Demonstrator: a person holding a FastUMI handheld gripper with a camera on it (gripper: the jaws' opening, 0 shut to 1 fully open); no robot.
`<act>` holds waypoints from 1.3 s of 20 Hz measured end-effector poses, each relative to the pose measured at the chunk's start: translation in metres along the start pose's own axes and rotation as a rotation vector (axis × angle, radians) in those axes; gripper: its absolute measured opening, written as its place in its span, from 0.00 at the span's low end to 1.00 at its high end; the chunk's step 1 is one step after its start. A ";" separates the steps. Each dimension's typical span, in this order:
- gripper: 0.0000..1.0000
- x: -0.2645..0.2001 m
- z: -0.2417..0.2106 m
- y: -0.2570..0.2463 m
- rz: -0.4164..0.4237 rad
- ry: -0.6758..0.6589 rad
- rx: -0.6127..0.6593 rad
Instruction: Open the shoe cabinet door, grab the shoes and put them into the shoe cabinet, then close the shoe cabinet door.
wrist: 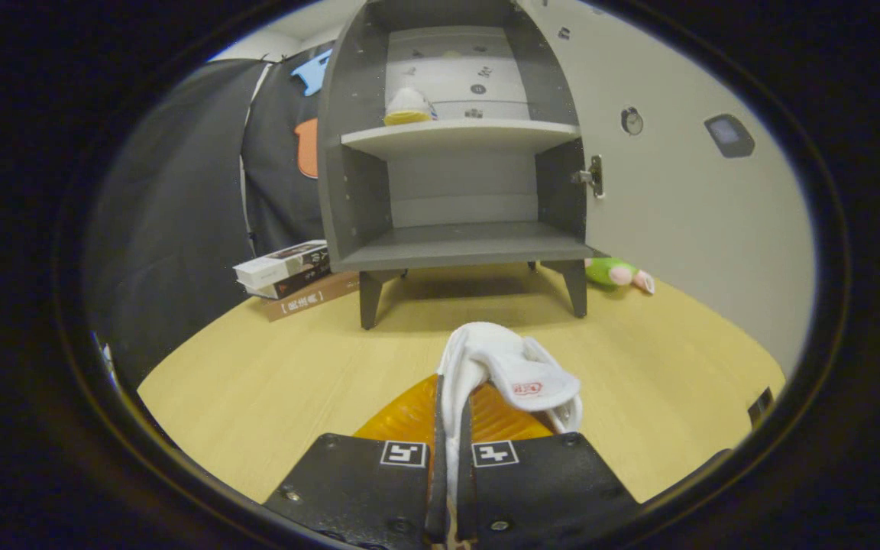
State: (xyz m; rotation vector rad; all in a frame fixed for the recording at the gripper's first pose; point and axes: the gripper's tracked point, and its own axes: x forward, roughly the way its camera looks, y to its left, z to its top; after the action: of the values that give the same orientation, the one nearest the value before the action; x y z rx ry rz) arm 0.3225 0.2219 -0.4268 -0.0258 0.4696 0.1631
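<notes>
Grey shoe cabinet point(459, 164) stands open at the far side of the worktop point(279, 367), stacked books point(291, 276) to its left, a plush toy point(619, 273) to its right; the claw point(451, 466) is pinched tight on a white slipper point(505, 370)

I see a pale wood-grain tabletop point(272, 382) spreading across the scene. On it, at the left, sits a short stack of three books point(291, 276): a white-covered one on top, a dark one under it, and a brown one at the bottom. Over to the right lies a small green and pink plush toy point(617, 273), resting near a plain light grey wall point(684, 206).
</notes>
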 end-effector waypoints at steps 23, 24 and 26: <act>0.09 -0.028 0.323 -0.020 -0.062 -0.225 -0.071; 0.09 -0.020 0.339 -0.026 -0.093 -0.223 -0.083; 0.09 -0.003 0.360 -0.033 -0.125 -0.210 -0.084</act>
State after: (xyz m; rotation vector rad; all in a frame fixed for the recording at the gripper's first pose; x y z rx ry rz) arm 0.4868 0.2117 -0.1047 -0.1186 0.2502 0.0618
